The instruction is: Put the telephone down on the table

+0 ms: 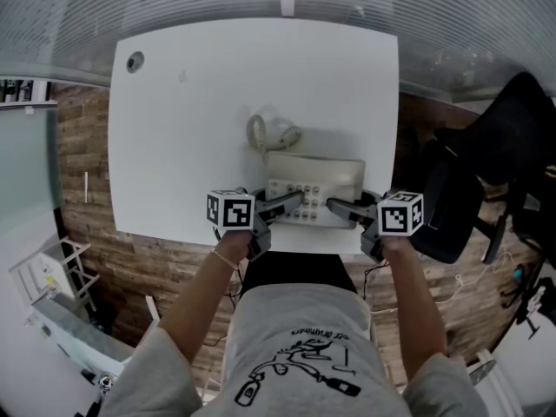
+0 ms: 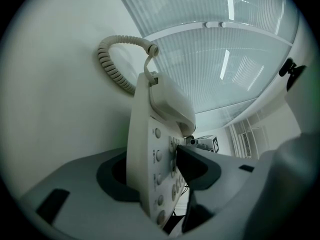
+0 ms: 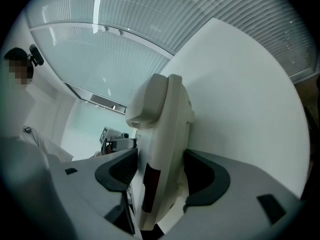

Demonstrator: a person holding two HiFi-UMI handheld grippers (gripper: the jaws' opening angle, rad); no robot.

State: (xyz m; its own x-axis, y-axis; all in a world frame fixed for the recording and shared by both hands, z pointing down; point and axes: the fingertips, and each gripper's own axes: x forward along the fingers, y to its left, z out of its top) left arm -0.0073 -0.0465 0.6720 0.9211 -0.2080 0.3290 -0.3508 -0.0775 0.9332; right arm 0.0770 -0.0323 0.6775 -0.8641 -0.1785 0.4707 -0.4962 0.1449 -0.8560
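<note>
White rounded-corner table (image 1: 174,129) over wood-plank floor (image 1: 82,146), beige push-button desk telephone (image 1: 314,181) at its near edge, touchdown not discernible. Clamped at either short end by left gripper (image 1: 291,202) and right gripper (image 1: 339,205), jaws half-closed across the body, probably for a level set-down. Long axis along the near edge, keypad up, coiled grey cord (image 1: 265,133) trailing toward table centre.

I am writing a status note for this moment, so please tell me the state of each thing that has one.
Beige plastic desk telephone: gripped at both sides, over the near edge of the white table.
Beige handset: seated in its cradle.
Beige coiled cord: attached, looped on the table.
Left gripper: shut on the telephone.
Right gripper: shut on the telephone.
</note>
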